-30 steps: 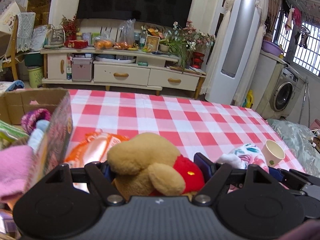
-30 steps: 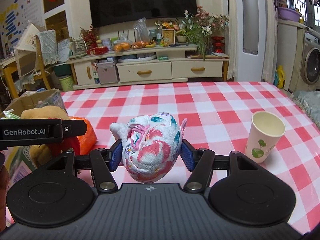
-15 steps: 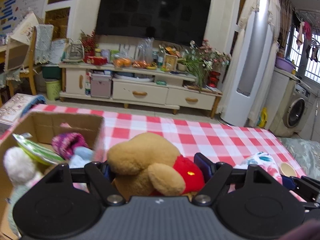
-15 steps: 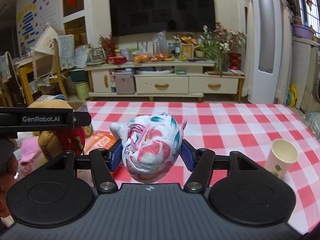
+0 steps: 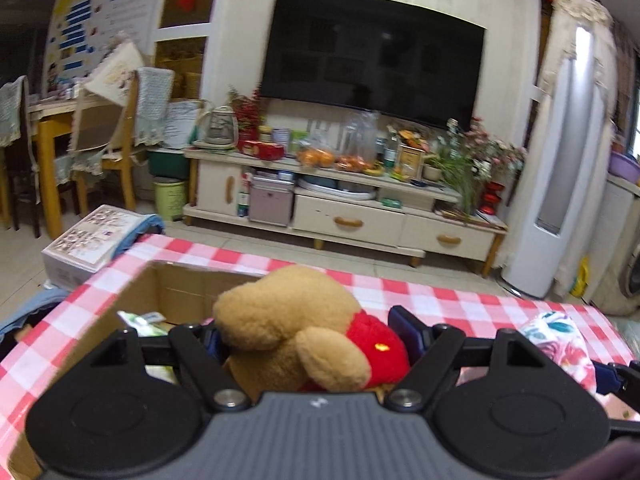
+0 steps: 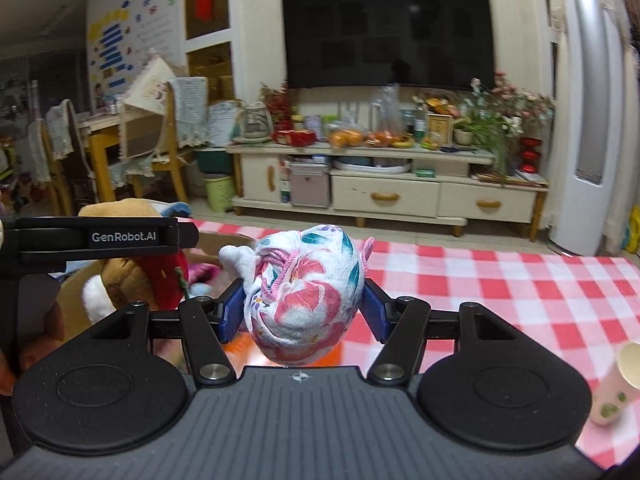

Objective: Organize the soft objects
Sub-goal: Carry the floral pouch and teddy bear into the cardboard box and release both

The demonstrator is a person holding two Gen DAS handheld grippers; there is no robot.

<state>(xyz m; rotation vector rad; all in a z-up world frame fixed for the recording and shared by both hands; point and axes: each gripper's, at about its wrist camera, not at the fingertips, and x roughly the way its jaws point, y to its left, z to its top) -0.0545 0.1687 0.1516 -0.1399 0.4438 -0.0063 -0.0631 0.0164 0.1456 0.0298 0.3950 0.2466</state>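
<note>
1. The left gripper (image 5: 308,336) is closed on the bear (image 5: 288,328); the tan plush with its red part is pinched between the blue pads (image 5: 402,330), jaws spread only as wide as the toy.
2. The right gripper (image 6: 302,304) is closed on the pouch (image 6: 304,296), a floral drawstring bundle squeezed between both blue pads; jaws about half open, filled by the cloth.
3. Change over the last second: the left view has been swung from the open tablecloth (image 5: 460,304) toward the box (image 5: 180,284). A second ago the box was seen at the far left edge; now its open mouth lies directly under and ahead of the bear.
4. The bear has been carried along without slipping; its pose in the jaws is unchanged across the frames.
5. The right gripper has been moved left as well: the cup (image 6: 616,380) has slid from centre-right to the bottom right corner of the right view, and the left gripper with the bear (image 6: 128,272) is now seen close at its left.
6. Box contents seen from the left view: a green-white packet (image 5: 140,320); other soft items are glimpsed blurred behind the bear in the right view.
7. Judged: the bear is over the box and close to release; the drop itself is not yet done.
8. Judged: the pouch is next in line, held just beside the box, above the tablecloth.
9. Risk judged: both grippers are crowded near the box mouth; contact between them is possible.
</note>
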